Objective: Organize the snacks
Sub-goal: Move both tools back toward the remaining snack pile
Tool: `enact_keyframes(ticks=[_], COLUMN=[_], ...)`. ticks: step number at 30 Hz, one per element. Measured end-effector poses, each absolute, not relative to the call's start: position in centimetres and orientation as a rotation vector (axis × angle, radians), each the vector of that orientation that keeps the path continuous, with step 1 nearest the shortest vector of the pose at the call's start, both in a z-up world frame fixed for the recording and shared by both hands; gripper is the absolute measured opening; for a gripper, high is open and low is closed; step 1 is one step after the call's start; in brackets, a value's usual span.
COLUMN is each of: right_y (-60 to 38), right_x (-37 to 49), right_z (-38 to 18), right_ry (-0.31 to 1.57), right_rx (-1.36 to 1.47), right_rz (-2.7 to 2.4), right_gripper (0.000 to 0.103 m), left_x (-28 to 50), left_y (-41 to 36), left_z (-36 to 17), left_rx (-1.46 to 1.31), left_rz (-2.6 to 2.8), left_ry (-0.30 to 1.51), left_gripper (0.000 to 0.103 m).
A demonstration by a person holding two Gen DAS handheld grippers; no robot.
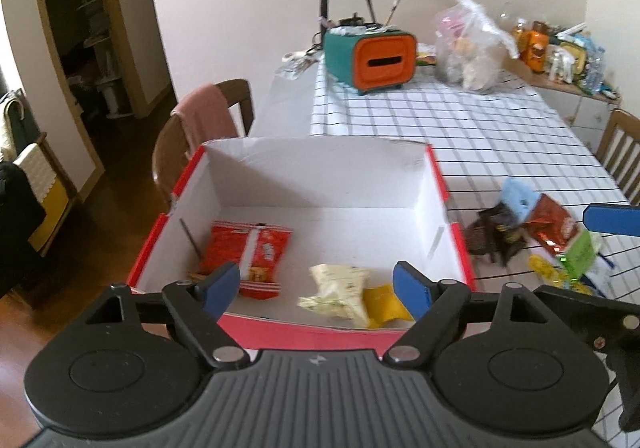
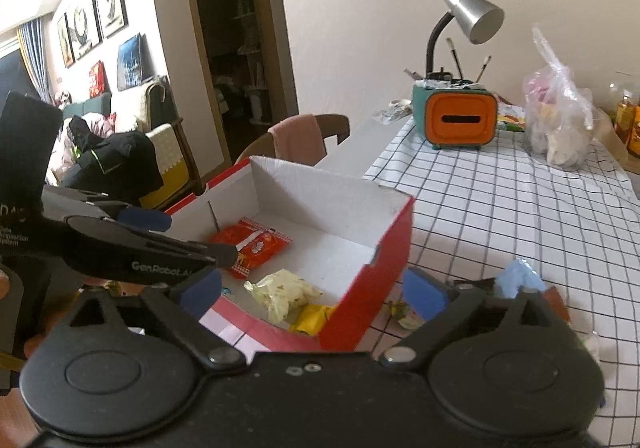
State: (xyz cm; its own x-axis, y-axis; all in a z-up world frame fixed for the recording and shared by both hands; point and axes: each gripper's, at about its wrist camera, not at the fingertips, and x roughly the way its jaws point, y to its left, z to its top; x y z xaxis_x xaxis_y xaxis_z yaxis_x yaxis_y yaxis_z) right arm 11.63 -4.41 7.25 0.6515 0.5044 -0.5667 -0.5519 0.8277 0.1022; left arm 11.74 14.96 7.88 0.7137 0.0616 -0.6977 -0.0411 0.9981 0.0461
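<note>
Crinkly foil, light and slippery: from the left wrist, left gripper [image 1: 316, 288] spread, empty, above red box [image 1: 460, 248]; loose snack packets [image 1: 528, 236] lie right of the jaws. From the right wrist, right gripper [image 2: 312, 290] spread, empty; blue packet [image 2: 518, 278] beyond right finger, best pinched at a sealed edge.

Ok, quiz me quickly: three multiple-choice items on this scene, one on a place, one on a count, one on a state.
1. Where do the unsorted snacks lie?
A. on the checked tablecloth right of the box
B. on the chair
C. beside the lamp

2. How many packets lie in the red box?
A. one
B. three
C. six

3. How do the left gripper and right gripper stand?
A. both open, empty
B. both shut on packets
C. left shut on the box wall

Key: 1 A, the pile sits beyond the box's right wall; 2 B, red, cream and yellow packets show; 3 A, nothing is between either pair of pads.
</note>
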Motion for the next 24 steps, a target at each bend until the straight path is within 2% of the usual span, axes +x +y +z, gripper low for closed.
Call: enact_keyframes(ticks=[7,24], right_y=[-8.8,-22.0], right_x=[10.6,12.1], right_z=[7.0,2.9], right_ry=[0.608,0.641], right_rx=[-0.05,-0.004], right_rz=[0.553,0.312], right_gripper=[0.102,0.102], left_x=[11.1,13.4], left_y=[11.2,0.6], left_z=[7.7,3.8], left_rx=[0.024,-0.008], left_rz=[-0.027,-0.133], left_ry=[0.756,0.806], left_gripper=[0.088,0.089])
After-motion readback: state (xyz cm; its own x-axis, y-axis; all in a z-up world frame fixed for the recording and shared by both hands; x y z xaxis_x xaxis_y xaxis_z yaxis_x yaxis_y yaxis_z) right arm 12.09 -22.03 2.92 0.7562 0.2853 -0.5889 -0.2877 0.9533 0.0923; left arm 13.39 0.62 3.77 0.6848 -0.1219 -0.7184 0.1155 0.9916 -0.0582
